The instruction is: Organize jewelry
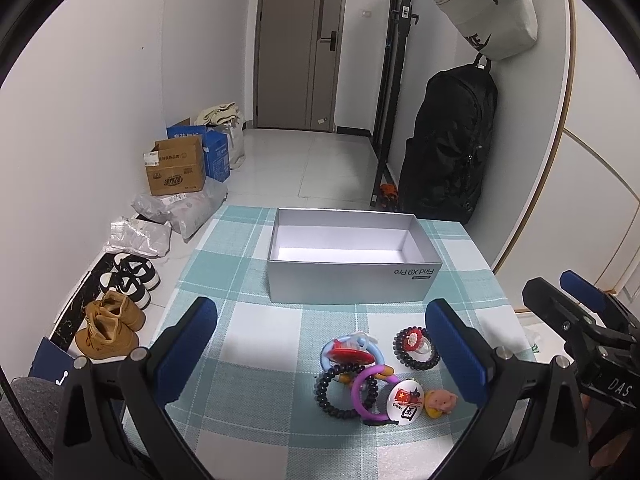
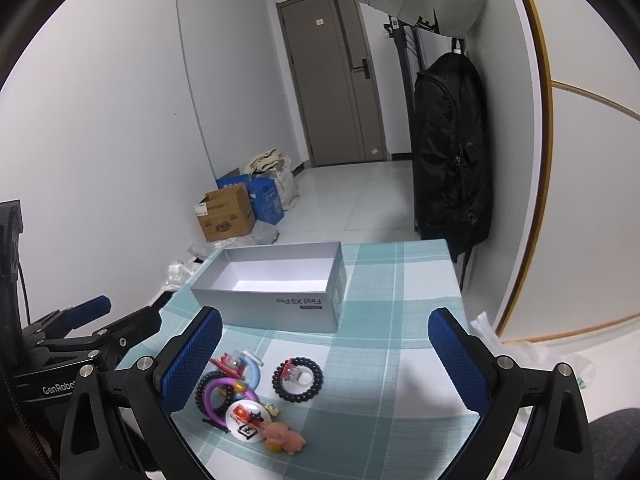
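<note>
An empty silver box stands open on the checked tablecloth; it also shows in the right wrist view. In front of it lies a heap of trinkets: a black coil bracelet around a ring, a purple ring, a round badge, a pink pig charm and a red and blue piece. My left gripper is open and empty above the cloth near the heap. My right gripper is open and empty above the coil bracelet; the badge lies nearer.
The table's left edge drops to a floor with shoes, bags and cardboard boxes. A black backpack hangs on the wall at the far right corner. A door is at the back.
</note>
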